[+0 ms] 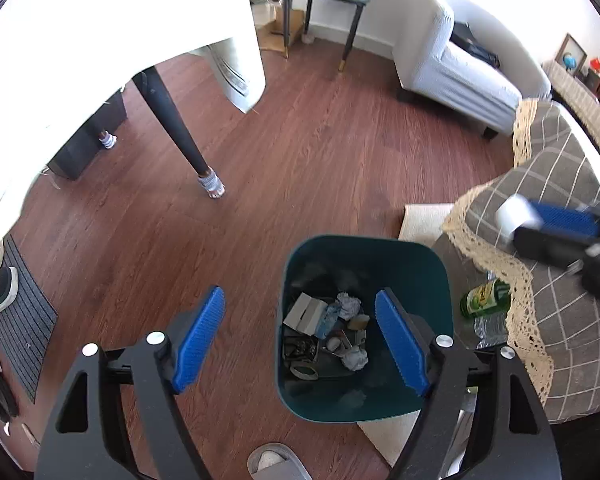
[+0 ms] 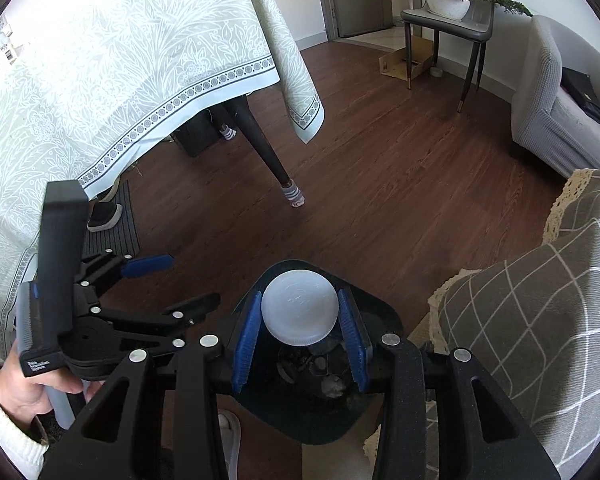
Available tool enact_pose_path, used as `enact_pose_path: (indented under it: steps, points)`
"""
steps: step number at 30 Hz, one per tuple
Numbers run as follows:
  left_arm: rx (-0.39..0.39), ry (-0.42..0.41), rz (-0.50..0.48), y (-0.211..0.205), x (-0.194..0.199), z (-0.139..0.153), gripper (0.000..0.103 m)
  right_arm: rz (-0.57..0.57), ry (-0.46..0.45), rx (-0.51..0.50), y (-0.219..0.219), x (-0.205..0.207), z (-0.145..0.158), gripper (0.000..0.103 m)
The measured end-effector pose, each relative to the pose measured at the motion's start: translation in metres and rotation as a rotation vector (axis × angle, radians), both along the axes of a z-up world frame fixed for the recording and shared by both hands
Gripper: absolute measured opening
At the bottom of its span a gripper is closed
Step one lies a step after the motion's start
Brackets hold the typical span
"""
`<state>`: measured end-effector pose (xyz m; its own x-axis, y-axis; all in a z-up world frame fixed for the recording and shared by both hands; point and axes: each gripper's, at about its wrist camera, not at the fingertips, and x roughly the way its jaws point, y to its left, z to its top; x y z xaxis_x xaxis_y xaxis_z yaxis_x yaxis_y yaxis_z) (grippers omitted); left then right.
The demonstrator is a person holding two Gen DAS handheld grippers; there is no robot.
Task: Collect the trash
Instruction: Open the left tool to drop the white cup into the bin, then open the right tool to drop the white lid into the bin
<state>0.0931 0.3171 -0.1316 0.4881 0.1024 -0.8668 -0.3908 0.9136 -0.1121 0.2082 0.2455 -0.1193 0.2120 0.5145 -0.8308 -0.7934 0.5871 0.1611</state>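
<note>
A dark teal trash bin [image 1: 364,248] stands on the wood floor and holds crumpled paper [image 1: 348,306], a small box and a tape roll. My left gripper [image 1: 300,296] hangs open above the bin's left half with nothing between its blue pads. It also shows from the right wrist view as the left gripper [image 2: 192,280], held by a hand in a white sleeve. My right gripper [image 2: 299,298] is shut on a round white plastic cup [image 2: 299,312] above the bin [image 2: 300,428]. In the left wrist view the right gripper [image 1: 520,224] comes in blurred from the right with the cup [image 1: 514,212].
A green bottle [image 1: 486,298] and a clear plastic bottle [image 1: 488,328] lie beside the bin, under a low table draped in grey checked cloth [image 1: 560,184]. A cloth-covered table with a dark leg [image 1: 172,120] stands left. Behind are a sofa [image 1: 460,68], a chair [image 2: 444,24] and a doormat with shoes [image 1: 20,300].
</note>
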Motion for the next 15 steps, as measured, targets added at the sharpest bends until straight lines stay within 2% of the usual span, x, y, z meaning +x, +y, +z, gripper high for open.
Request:
enact_pose_path:
  steps: [9,15]
  points:
    - [0.003,-0.077,0.041,0.019,-0.02,0.027,0.083,0.028,0.042,-0.108,0.027,-0.008,-0.045,0.04]
    - [0.049,-0.122,0.019,0.014,-0.028,0.054,0.068,0.045,0.073,-0.197,0.037,-0.011,-0.082,0.04]
